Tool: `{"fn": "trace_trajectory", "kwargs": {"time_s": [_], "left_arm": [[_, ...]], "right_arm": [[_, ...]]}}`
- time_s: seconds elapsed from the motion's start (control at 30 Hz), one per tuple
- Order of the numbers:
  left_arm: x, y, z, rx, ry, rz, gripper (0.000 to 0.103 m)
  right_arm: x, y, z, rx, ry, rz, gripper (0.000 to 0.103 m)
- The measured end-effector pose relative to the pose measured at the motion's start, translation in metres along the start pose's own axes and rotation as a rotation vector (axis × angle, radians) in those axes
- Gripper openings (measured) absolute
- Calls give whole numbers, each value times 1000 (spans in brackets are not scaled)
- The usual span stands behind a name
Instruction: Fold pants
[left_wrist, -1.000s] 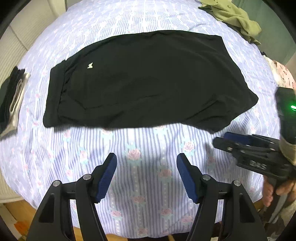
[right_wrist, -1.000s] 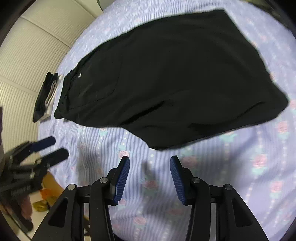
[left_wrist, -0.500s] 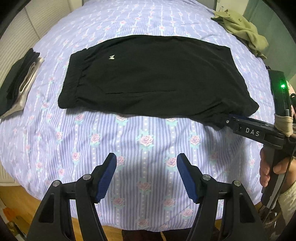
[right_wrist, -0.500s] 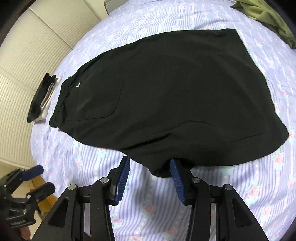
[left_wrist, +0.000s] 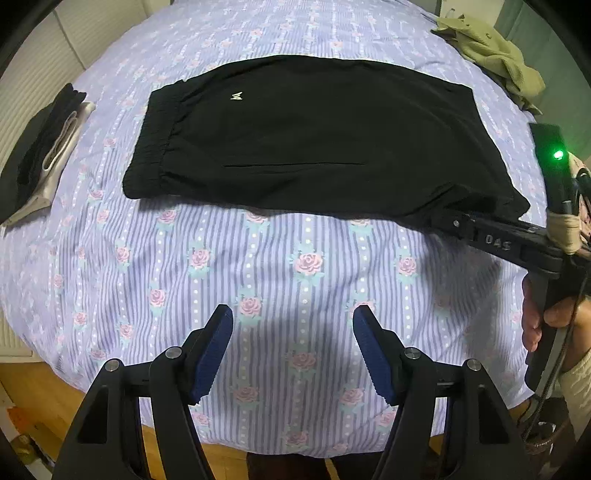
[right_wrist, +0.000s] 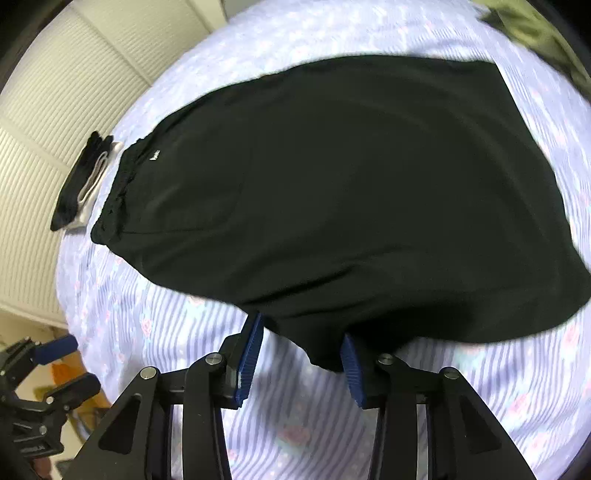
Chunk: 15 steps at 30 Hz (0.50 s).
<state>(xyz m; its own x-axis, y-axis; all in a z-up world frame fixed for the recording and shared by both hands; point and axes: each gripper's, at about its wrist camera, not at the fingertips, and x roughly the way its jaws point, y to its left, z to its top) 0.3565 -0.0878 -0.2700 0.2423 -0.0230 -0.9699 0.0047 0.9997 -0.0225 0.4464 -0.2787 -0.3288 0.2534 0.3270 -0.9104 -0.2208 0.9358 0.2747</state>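
Note:
Black pants (left_wrist: 314, 140) lie flat on a striped floral sheet (left_wrist: 277, 266), waistband at the left, a small white logo near it. My left gripper (left_wrist: 291, 354) is open and empty, hovering over the sheet in front of the pants. My right gripper (right_wrist: 301, 354) is open, its blue pads either side of the pants' near right corner (right_wrist: 325, 350), which sits between the jaws. In the left wrist view the right gripper's tip (left_wrist: 448, 221) reaches under that corner.
A folded black and grey garment (left_wrist: 44, 155) lies at the sheet's left edge. An olive garment (left_wrist: 491, 55) is bunched at the far right. The sheet's front edge drops to a wooden floor (left_wrist: 33, 387).
My right gripper has moved forward so the pants' near right corner now sits between its open jaws. My left gripper has pulled back a little and stays open.

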Motion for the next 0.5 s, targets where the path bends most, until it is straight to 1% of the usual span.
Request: {"fn": "trace_trajectory", "kwargs": {"time_s": [0.03,0.07,0.13,0.23,0.37,0.47,0.5], "left_arm": [[0,2,0,-6,1,3,66],[0,4,1,-11,4,4,66],[-2,9,0,-20,1,2,66],[-2,17,-2,-40,7,12,66],[3,30,-6,-73,37,32,66],[4,41,-7,-92,42,38,66],[4,44,-7,-94,41,45,66]], "right_arm": [[6,-1,0,3,28,-15,7],[9,-2,-2,15,52,-11,7],[1,-3,-11,19,52,-23,4],[-10,-4,-29,16,62,-55,3],[-2,-14,-44,52,129,-86,1],[-7,-18,-52,59,132,-112,0],[-15,-19,-53,61,116,-114,1]]}}
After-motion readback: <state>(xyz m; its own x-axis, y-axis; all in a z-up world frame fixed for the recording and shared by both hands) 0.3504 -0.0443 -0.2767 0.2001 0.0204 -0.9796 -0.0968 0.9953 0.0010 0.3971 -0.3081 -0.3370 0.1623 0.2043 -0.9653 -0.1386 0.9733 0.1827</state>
